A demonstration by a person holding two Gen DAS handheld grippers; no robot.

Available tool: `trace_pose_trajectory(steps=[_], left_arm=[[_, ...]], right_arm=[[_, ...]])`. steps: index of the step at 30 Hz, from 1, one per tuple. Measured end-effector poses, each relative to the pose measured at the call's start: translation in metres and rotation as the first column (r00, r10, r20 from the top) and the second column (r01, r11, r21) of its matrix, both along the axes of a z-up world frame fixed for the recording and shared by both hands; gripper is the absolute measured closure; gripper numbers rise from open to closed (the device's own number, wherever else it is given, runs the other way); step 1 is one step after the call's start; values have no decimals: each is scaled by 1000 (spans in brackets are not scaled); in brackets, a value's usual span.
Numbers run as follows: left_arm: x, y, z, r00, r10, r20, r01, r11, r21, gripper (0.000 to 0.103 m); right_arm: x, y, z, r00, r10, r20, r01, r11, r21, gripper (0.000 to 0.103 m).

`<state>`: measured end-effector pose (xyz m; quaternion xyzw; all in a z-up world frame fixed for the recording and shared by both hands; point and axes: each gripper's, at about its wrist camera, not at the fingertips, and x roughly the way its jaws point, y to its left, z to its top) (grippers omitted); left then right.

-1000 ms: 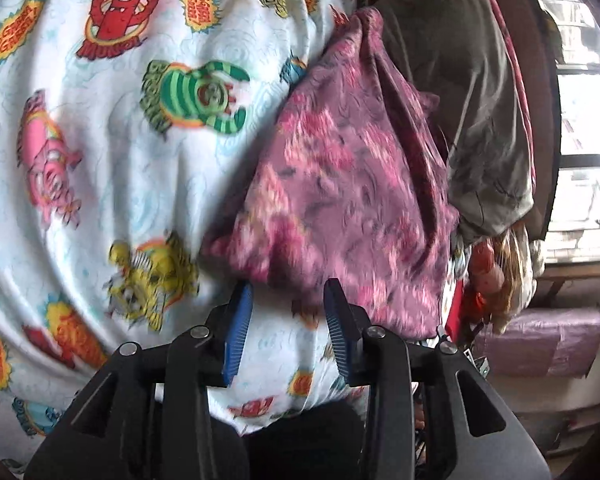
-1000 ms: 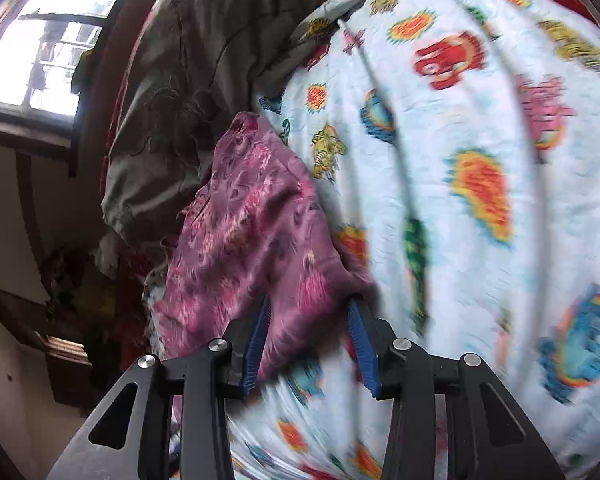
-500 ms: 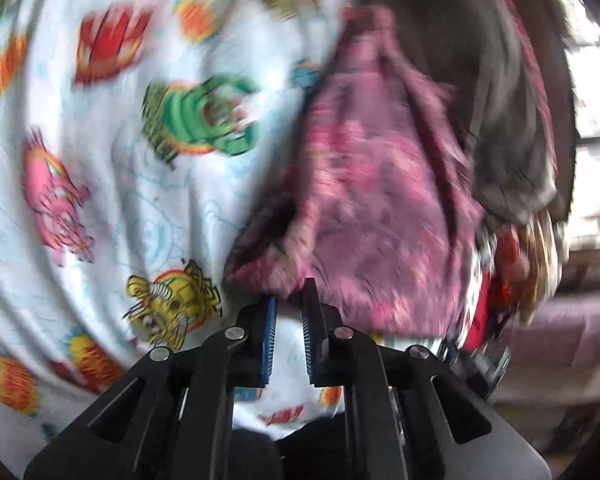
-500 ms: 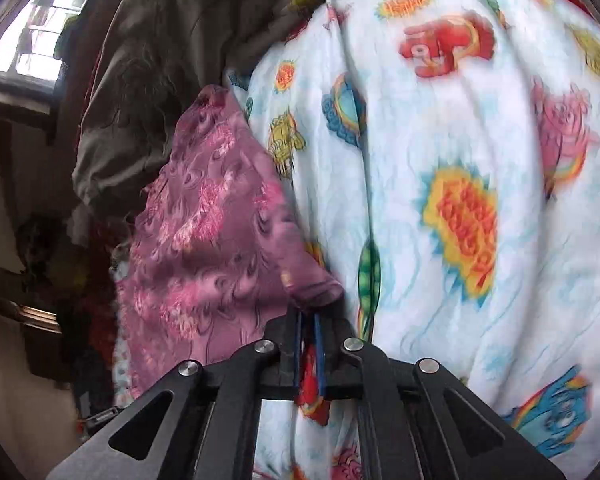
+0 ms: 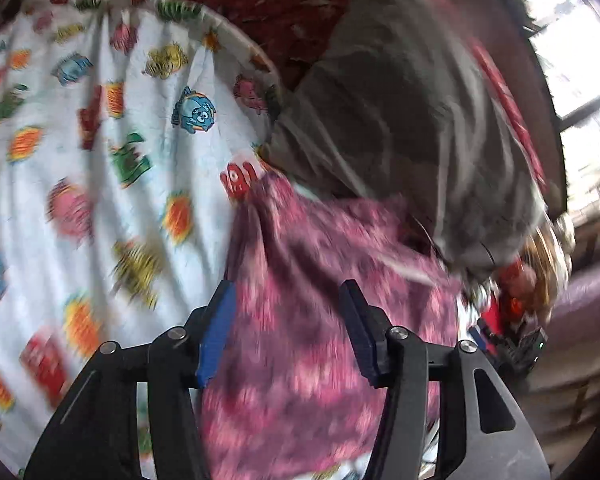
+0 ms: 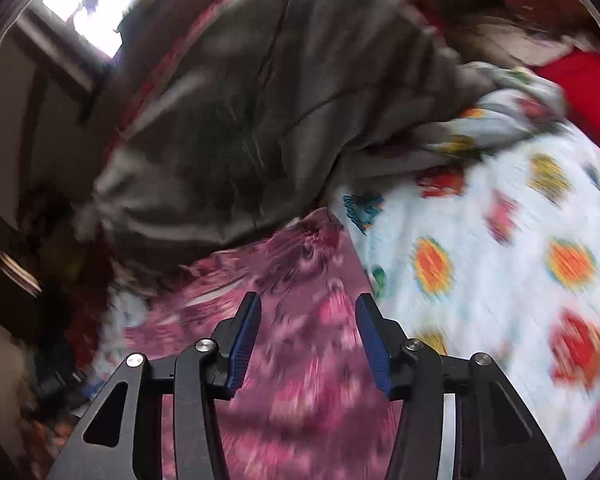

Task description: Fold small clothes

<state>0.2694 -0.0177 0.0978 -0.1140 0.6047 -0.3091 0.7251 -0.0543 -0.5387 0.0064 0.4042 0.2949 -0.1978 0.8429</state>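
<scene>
1. There's the pink flowered cloth [image 5: 308, 304], lying flat on the cartoon-print bedsheet [image 5: 100, 208]. It narrows to a peak at the far end, right where the grey garment [image 5: 400, 112] overlaps it.

2. Its long axis looks to run straight away from both grippers, near edge under the fingers, far tip tucked against the grey heap. Everything is motion-blurred, so I can't trace the hems.

3. Left gripper [image 5: 288, 328]: jaws spread wide, nothing between them, with the pink cloth directly beneath and ahead. The left finger [image 5: 216, 324] sits about over the cloth's left border, where it meets the sheet.

4. Right gripper [image 6: 306, 340]: also spread wide, holding nothing. The pink flowered cloth [image 6: 300, 380] fills the gap below it, and the cartoon-print bedsheet [image 6: 500, 280] lies off to its right side.

5. I can't tell whether either gripper is touching the fabric or hovering just above it.

6. Neither hand looks nearer; both sit at the near end, side by side across the width.

7. My read: whatever grab comes next has to be made on the near edge or the side borders, then carried along that long axis toward the peak. The far tip is close under the grey garment [image 6: 260, 100], so dragging that along is the risk.
</scene>
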Motion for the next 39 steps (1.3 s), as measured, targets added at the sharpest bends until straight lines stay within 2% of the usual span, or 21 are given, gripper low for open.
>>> trace_pose_trajectory(steps=[2,5,8,9,10,11,13,16,18,20,23,25,26,27,28,29,31,33,37,38,39], left_arm=[[15,-15,-15,999,18,-30,-17,1000,19,51],[28,-29,-33,998,14,-59,-11,999,49,51],[31,-39,-46,997,-6,-80,10,998,56,51],[30,-43,-47,998,-14,-66,18,998,63,57],[30,-46,-45,999,-17,-39,20,997,70,70],[30,-49,-42,1000,-20,-15,22,997,75,95],[34,-48,-36,1000,2,-2,-2,999,53,97],[42,-35,-34,997,73,5,-73,997,22,98],[50,-30,-44,993,117,-10,-117,993,32,98],[54,-28,-55,990,132,-51,-130,991,41,98],[54,-22,-53,989,131,-74,-130,991,12,97],[52,-14,-44,990,116,-75,-118,993,-23,96],[49,-9,-40,992,104,-75,-107,993,-42,95],[44,-4,-35,993,93,-74,-97,994,-59,91],[36,1,-30,994,87,-69,-92,992,-83,88],[31,5,-27,994,84,-64,-90,991,-99,81],[14,13,-21,996,70,-54,-77,988,-135,77],[-4,15,-19,998,43,-45,-50,986,-160,77],[-25,5,-13,1000,11,-23,-14,987,-160,77],[-27,6,-12,1000,4,-17,-7,986,-166,77],[-27,6,-10,1000,5,-8,-6,987,-163,77]], right_arm=[[29,-14,-9,998,-21,-57,19,1000,-25,51],[53,-28,-18,997,-30,-68,28,999,-27,49],[67,-40,-32,995,10,-104,-10,1000,-6,48],[71,-40,-34,993,26,-111,-27,1000,-4,48],[77,-40,-35,992,55,-111,-56,998,-9,59],[80,-38,-31,993,78,-93,-81,996,-27,94],[81,-38,-19,994,103,-39,-105,993,-58,99],[61,-49,3,994,29,102,-21,997,-72,100],[50,-66,1,992,-51,115,56,997,-43,100],[50,-72,-14,995,-84,55,85,996,-16,100],[60,-72,-42,986,-68,-149,66,998,-18,96],[58,-62,-37,979,-83,-188,68,994,-89,92],[54,-54,-28,976,-117,-183,90,985,-147,91],[49,-46,-17,983,-119,-139,92,979,-182,91],[45,-36,-6,994,-80,-67,66,979,-195,87],[45,-27,2,1000,-24,-16,20,981,-191,78],[60,-2,10,987,158,21,-153,976,-152,64],[80,24,11,960,281,-10,-279,950,-140,64],[119,64,3,902,413,-122,-429,886,-175,63],[129,73,-3,889,420,-185,-452,870,-197,68],[136,82,-10,875,418,-245,-470,855,-220,80]])
